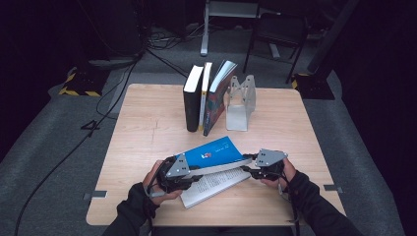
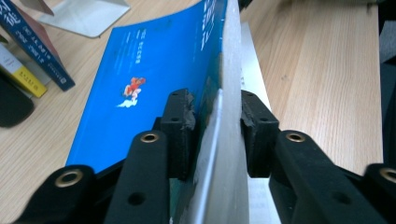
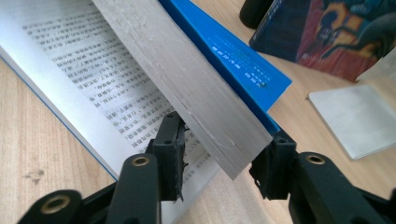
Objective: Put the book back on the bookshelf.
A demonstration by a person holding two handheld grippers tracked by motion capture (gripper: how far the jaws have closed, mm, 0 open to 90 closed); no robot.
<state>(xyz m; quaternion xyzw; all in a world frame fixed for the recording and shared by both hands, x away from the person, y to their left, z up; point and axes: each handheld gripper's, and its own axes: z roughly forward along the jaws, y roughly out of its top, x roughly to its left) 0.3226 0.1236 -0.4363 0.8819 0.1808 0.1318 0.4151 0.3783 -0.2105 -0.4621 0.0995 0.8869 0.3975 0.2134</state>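
Observation:
A blue-covered book [image 1: 214, 152] lies open near the front edge of the wooden table [image 1: 142, 128]. Its lower half lies flat with printed pages [image 1: 216, 184] facing up. The upper half, a thick block of pages under the blue cover [image 2: 140, 79], is raised at a slant. My left gripper [image 1: 196, 172] is shut on that block at its left end; one pad presses the cover and the other the page edges [image 2: 231, 154]. My right gripper [image 1: 248, 164] clasps the block's right corner [image 3: 219, 135], with the printed page [image 3: 84, 60] below it.
Three books [image 1: 201, 96] stand upright at the back middle of the table, leaning on a grey metal bookend [image 1: 241, 101]. A black chair [image 1: 278, 34] and cables lie on the floor beyond the table.

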